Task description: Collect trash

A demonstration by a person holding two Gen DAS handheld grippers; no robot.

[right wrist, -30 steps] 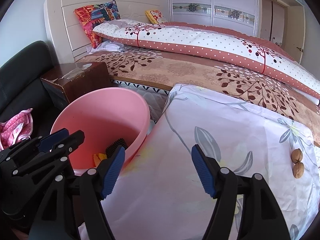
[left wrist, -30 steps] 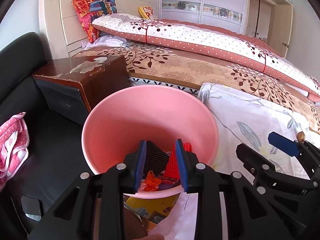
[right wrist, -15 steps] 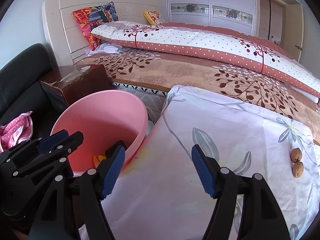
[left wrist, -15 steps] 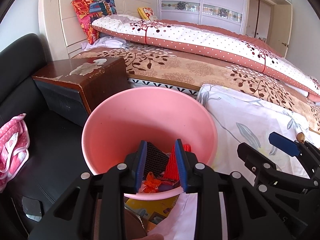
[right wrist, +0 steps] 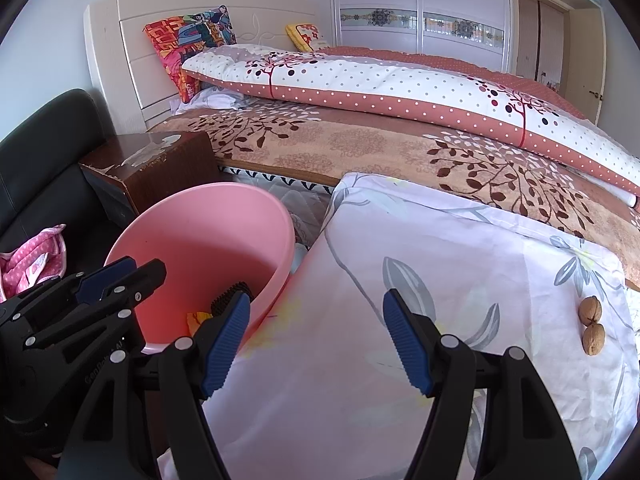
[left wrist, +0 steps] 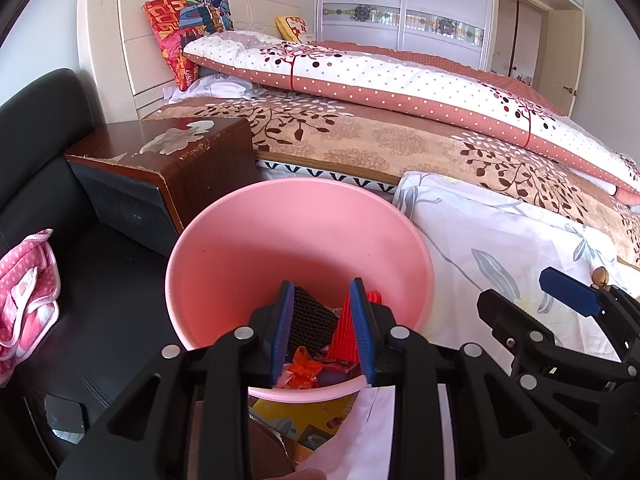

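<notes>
Left wrist view. The left gripper is seen at 6 o'clock, its blue pads a narrow gap apart and nothing clamped between them. It is held over the near rim of the pink bin, which fills the centre of the frame. Trash is seen through the gap, lying in the bin: a black ribbed piece, a red ribbed piece and an orange crumpled wrapper. A brown nightstand is noted at 10 o'clock, a pink dotted cloth at 9 o'clock on the black sofa. The right gripper is seen at 3 o'clock.

Right wrist view. The right gripper is recorded at 6 o'clock with fingers spread wide and nothing between them, over the floral white sheet. The pink bin lies at 9 o'clock, just beside the sheet's edge; black and orange trash shows inside. Two walnuts rest on the sheet at 3 o'clock, touching each other, well apart from the bin. The left gripper is seen at 8 o'clock, in front of the bin; how far its fingers are apart cannot be told from here.
</notes>
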